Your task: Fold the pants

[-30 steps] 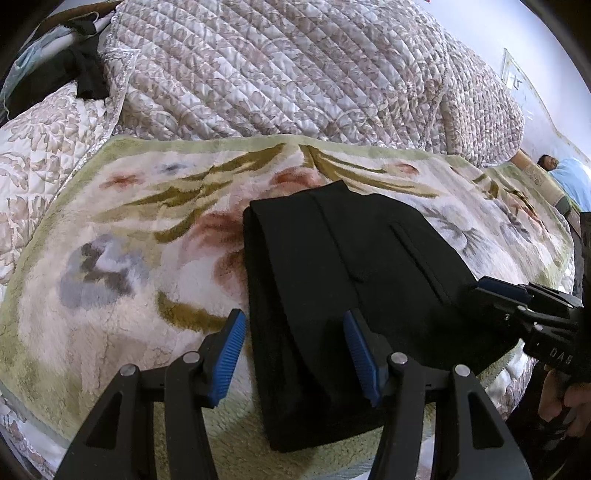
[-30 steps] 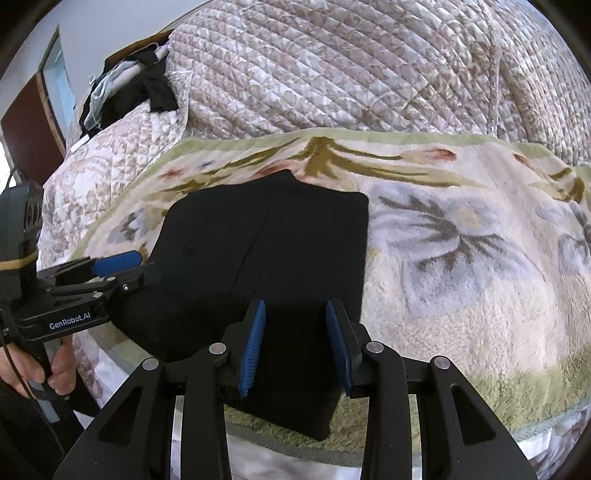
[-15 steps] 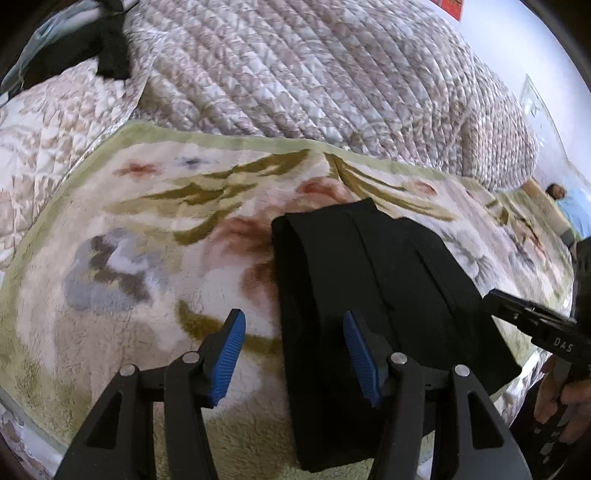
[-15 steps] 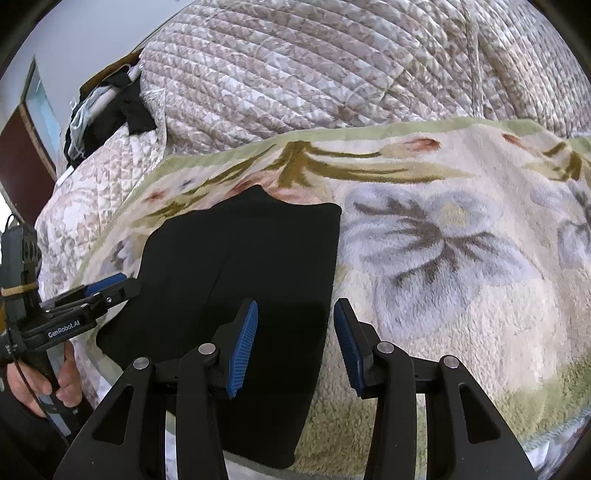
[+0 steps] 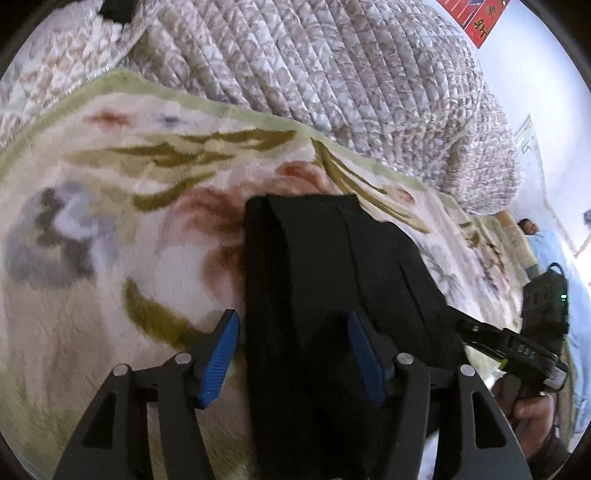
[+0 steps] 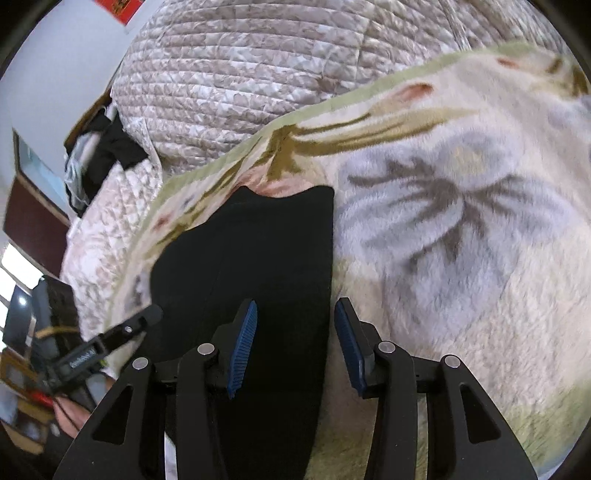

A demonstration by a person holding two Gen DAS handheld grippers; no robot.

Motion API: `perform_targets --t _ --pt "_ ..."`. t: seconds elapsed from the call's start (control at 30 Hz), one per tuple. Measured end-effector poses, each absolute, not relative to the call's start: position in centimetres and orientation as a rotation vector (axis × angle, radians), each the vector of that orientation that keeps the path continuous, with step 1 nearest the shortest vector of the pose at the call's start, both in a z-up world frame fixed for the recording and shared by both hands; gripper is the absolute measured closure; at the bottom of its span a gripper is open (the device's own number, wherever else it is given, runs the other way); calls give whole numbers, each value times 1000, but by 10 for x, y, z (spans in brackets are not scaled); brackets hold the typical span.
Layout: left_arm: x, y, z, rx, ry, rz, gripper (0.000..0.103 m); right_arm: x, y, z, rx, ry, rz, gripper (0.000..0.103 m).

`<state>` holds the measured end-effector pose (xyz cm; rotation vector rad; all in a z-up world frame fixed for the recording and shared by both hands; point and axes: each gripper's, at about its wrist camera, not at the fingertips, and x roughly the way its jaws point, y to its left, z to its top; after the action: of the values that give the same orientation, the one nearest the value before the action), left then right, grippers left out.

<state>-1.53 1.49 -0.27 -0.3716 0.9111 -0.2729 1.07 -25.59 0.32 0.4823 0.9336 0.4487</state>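
Left wrist view: the left gripper [image 5: 293,352] is seen from behind, its jaws spread wide with nothing held between them.
Left pads: blue ribbed pads [image 5: 219,360] are carried on black fingers; the left edge of the pants lies in the gap between them.
Pants: the black pants [image 5: 332,280] are laid folded into a long stack on the floral blanket [image 5: 92,229], running from 6 o'clock up toward the middle of the view.
Folds: several layered edges are seen along the stack's left side and a seam runs down its top.
Right gripper: the right gripper [image 5: 465,326] is seen at 4 o'clock, its tip at the right edge of the pants; how its jaws stand cannot be told from here.
Right hand: the hand [image 5: 524,402] is wrapped round that gripper's handle at 4 o'clock.
Quilt: a quilted cover [image 5: 332,62] is piled at 12 o'clock beyond the blanket.
Wall: a red poster [image 5: 480,16] is seen at 1 o'clock.

Right wrist view: the right gripper [image 6: 295,343] has its jaws parted, nothing clamped; the right edge of the pants [image 6: 258,258] lies in the gap.
Pants position: the dark stack is stretched from 6 o'clock up to the centre, on the floral blanket [image 6: 461,221].
Left gripper: the left gripper [image 6: 147,317] is seen at 8 o'clock by the left edge of the pants; its jaw state cannot be told here.
Quilt again: the quilted cover [image 6: 258,74] fills 12 o'clock.
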Motion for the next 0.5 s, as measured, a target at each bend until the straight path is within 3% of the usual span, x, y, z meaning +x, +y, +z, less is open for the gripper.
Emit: perform_targets --t 0.4,0.5 --pt "-6 2 -6 -336 910 -293 35 12 -248 -5 560 964 539 58" --pt "-8 1 -4 -336 908 -282 39 15 -246 -5 559 956 540 59"
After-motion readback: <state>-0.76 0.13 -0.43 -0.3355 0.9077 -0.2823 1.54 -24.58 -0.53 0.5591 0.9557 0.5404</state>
